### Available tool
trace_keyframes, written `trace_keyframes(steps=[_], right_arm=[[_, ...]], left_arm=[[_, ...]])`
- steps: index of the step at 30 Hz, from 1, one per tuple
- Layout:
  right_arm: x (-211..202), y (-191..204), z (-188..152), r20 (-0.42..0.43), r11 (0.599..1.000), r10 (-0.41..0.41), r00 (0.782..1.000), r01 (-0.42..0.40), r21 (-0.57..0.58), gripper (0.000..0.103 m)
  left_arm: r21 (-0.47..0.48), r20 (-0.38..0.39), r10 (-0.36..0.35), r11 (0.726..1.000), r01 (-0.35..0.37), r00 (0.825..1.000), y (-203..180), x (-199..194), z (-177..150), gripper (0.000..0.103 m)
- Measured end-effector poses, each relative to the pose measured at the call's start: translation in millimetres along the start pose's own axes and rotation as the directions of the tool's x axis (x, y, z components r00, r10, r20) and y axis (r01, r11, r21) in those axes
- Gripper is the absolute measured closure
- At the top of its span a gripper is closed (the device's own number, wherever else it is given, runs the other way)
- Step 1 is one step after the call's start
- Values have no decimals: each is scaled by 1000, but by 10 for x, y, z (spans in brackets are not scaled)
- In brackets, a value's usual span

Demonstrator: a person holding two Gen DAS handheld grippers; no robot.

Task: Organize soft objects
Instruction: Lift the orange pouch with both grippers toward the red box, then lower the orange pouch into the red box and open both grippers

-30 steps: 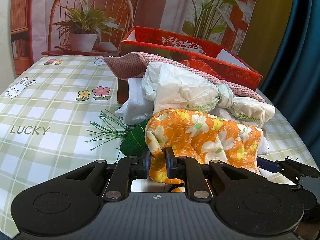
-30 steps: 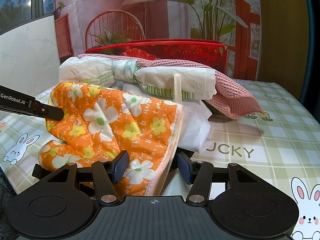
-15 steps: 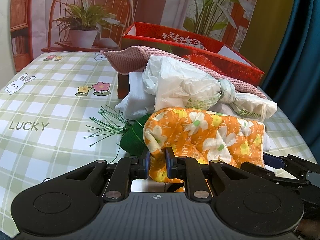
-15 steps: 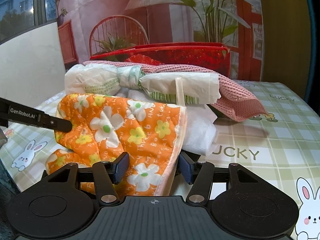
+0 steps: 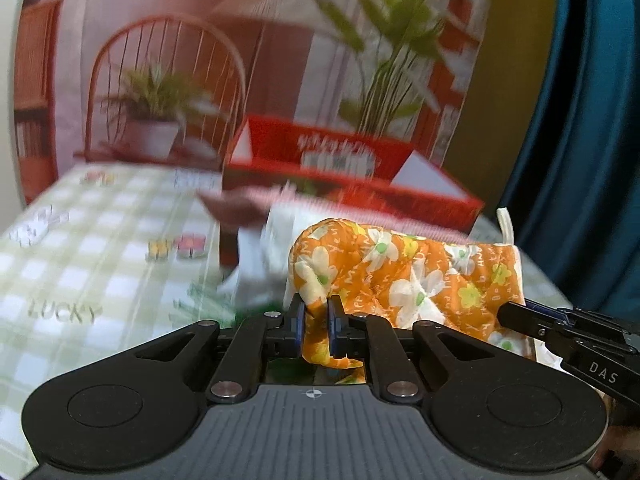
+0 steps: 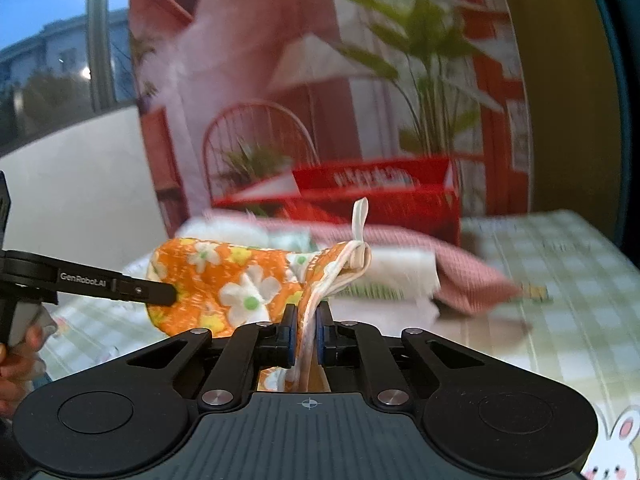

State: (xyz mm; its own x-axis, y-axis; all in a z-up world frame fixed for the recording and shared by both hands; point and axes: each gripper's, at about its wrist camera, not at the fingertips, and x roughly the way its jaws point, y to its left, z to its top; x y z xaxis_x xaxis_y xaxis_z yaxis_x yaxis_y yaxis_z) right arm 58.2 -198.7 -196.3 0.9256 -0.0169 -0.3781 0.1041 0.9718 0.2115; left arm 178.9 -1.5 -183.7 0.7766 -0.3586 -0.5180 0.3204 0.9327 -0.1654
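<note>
An orange oven mitt (image 5: 408,272) with white and yellow flowers hangs stretched between both grippers, lifted off the pile. My left gripper (image 5: 316,312) is shut on its rounded fingertip end. My right gripper (image 6: 306,320) is shut on the cuff edge of the mitt (image 6: 236,280), where a white hanging loop (image 6: 358,220) sticks up. The right gripper's arm (image 5: 560,332) shows at the right of the left wrist view, and the left gripper's arm (image 6: 100,284) at the left of the right wrist view. Both views are blurred by motion.
Behind the mitt lies a pile: a pink knitted cloth (image 6: 460,264), white plastic bags (image 6: 396,276) and a green tasselled item (image 5: 208,300). A red open box (image 5: 352,168) stands at the back. The green checked tablecloth (image 5: 100,272) covers the table. A hand (image 6: 16,364) shows at left.
The right gripper's jaws closed onto the mitt's cuff. Both grippers then rose, lifting the mitt off the pile, and the views tilted up.
</note>
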Motion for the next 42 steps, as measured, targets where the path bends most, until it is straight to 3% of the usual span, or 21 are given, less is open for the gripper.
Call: trace_keyframes(steps=[11, 16, 24, 27, 32, 40, 42], right_arm=[[-107, -87, 696, 116, 999, 19, 993, -14, -39, 95], [194, -203, 1145, 144, 999, 17, 989, -12, -36, 95], [957, -235, 1614, 169, 991, -44, 985, 65, -118, 95], [1220, -243, 1680, 168, 986, -61, 984, 86, -145, 95], [1601, -270, 1622, 106, 982, -85, 991, 102, -162, 95], [1909, -304, 1362, -10, 986, -82, 997, 79, -144, 95], [1926, -315, 1317, -29, 988, -83, 996, 78, -136, 92]], left_arm=[[125, 181, -51, 992, 29, 982, -269, -182, 781, 91], [167, 251, -45, 986, 2, 967, -318, 75, 1224, 91], [131, 353, 7, 990, -57, 936, -216, 611, 1661, 91], [139, 330, 44, 986, -95, 943, -184, 831, 1684, 91], [132, 230, 87, 984, -120, 969, -33, 1144, 1595, 91], [131, 122, 120, 982, -135, 985, 124, 1363, 1412, 90], [131, 89, 118, 983, -129, 989, 150, 1392, 1383, 86]])
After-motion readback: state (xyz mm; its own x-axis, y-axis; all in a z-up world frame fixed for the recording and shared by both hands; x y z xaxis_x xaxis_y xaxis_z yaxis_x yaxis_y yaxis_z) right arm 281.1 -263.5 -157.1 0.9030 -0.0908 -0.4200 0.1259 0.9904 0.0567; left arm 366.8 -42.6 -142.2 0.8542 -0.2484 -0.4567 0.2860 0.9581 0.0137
